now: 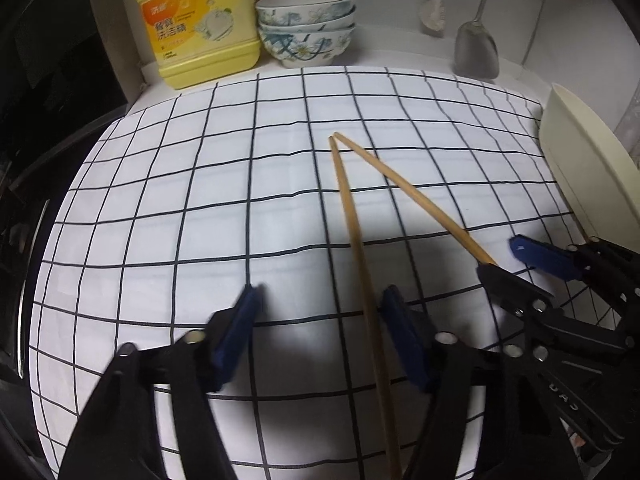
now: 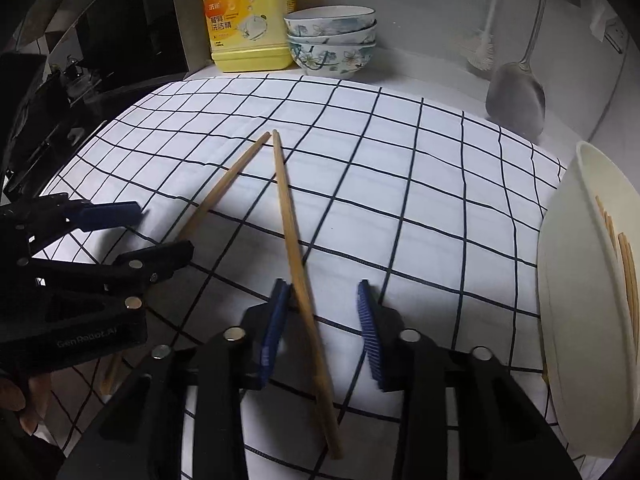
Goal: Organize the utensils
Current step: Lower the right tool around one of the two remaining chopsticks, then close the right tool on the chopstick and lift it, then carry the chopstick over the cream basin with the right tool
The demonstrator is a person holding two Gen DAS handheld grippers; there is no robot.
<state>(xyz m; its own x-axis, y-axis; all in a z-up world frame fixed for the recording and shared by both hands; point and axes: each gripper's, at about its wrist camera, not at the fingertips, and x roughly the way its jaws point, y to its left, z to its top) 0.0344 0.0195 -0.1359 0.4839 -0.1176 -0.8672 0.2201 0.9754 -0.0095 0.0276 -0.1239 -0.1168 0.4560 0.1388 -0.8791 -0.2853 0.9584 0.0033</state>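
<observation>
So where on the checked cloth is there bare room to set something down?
Free: the cloth left of the two chopsticks, up to the detergent jug and stacked bowls. Crowded: near edge, both grippers, left gripper and right gripper; cream basin blocks the right.

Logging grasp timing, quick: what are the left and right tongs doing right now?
Left tongs: open, a chopstick between, not clamped.
Right tongs: open, other chopstick between, unclamped.

A home kitchen is showing here: a yellow dish soap jug (image 1: 198, 20) and stacked flowered bowls (image 1: 306, 26) are standing at the counter's (image 1: 392, 46) back edge, a spatula (image 1: 476, 48) and brush (image 1: 434, 10) are hanging on the wall, and a checked cloth (image 1: 200, 200) is covering the counter.
</observation>
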